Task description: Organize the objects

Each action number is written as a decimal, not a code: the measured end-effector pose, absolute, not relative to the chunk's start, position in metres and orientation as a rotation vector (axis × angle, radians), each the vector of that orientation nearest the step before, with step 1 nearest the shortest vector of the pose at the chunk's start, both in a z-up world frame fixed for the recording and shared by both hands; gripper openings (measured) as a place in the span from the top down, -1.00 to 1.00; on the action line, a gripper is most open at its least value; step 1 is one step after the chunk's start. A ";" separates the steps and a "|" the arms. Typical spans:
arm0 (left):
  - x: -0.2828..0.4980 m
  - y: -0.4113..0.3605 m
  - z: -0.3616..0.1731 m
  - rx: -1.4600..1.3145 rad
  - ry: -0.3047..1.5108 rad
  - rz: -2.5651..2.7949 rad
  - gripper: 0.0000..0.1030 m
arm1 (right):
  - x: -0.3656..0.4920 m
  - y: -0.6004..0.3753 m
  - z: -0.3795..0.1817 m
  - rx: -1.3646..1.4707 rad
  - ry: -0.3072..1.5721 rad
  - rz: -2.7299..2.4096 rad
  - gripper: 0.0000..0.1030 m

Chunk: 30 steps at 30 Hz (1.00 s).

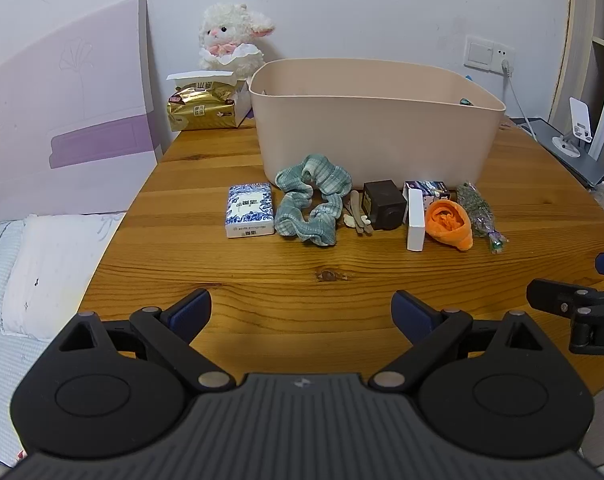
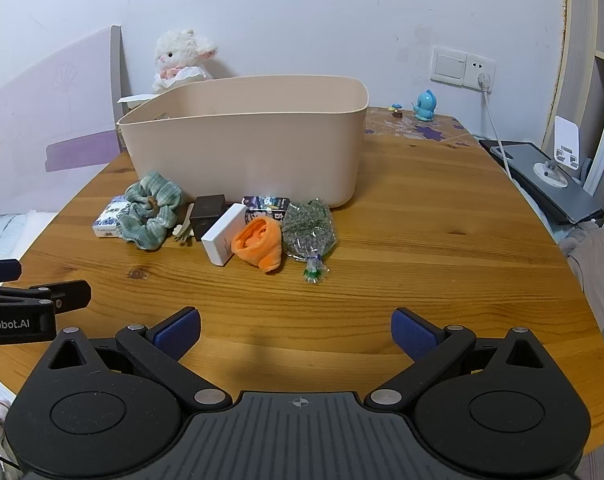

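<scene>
Both my grippers released, left gripper [image 1: 301, 314] and right gripper [image 2: 296, 334] low in frame over the surface [image 1: 302, 272]. Clutter row mid-frame: scrunchie [image 1: 311, 200], orange cloth [image 1: 449, 224], touching the bin [image 1: 373, 120].

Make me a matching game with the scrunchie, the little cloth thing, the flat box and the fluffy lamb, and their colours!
Things:
1. scrunchie
2. rolled cloth
3. flat box
4. plush lamb

Colours:
A. orange
B. cream with pink ears
C. green
D. plain white

Pairs: 1-C, 2-A, 3-D, 4-B
</scene>
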State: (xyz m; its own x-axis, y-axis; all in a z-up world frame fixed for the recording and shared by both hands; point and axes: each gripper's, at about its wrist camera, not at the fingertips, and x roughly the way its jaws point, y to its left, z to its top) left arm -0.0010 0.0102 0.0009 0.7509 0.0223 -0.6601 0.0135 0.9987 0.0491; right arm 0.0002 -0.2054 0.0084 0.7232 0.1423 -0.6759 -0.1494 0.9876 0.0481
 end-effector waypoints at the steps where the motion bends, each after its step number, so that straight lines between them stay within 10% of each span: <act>1: -0.001 0.010 0.001 0.051 0.722 0.005 -0.89 | 0.000 -0.205 0.008 -0.010 0.746 0.161 -1.00; 30: 0.024 0.025 -0.004 0.030 0.745 0.018 -0.89 | 0.024 -0.209 0.002 -0.011 0.764 0.150 -1.00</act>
State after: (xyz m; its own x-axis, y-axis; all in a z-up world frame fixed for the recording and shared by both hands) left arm 0.0239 0.0245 -0.0040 0.7347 0.0270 -0.6779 -0.0057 0.9994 0.0337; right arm 0.0239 -0.2088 0.0015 0.7118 0.1313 -0.6900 -0.1392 0.9893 0.0447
